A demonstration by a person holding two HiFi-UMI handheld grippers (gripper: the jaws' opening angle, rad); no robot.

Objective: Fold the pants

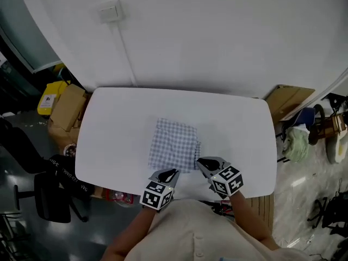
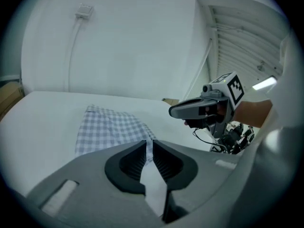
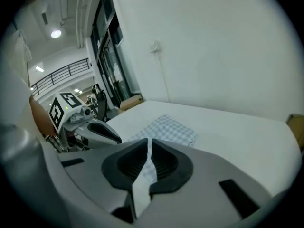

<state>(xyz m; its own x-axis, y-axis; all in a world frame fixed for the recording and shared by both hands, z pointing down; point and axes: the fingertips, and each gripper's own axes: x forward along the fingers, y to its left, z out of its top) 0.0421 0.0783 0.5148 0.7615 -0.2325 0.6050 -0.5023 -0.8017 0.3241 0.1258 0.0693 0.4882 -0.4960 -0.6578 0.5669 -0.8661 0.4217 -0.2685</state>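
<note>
Just ahead of the left gripper (image 1: 173, 173) and right gripper (image 1: 202, 162), both nearly closed and empty, folded pants (image 1: 174, 145) lie on the worktop (image 1: 119, 118).

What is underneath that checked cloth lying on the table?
Only the white table shows around the folded checked cloth, which lies flat on it. The tabletop directly beneath and the cloth's inner layers are covered, so they cannot be seen.

White tabletop (image 1: 119, 124), rounded corners. Wall box (image 1: 111, 11) at 11 o'clock, cable (image 1: 124, 50) running down from it. Cardboard box (image 1: 68, 106) and yellow container (image 1: 49, 98) at 9 o'clock. Black chair (image 1: 51, 200) at 8 o'clock. Flat cardboard (image 1: 288, 99) at 2 o'clock, pale green bag (image 1: 297, 144) at 3 o'clock.
</note>
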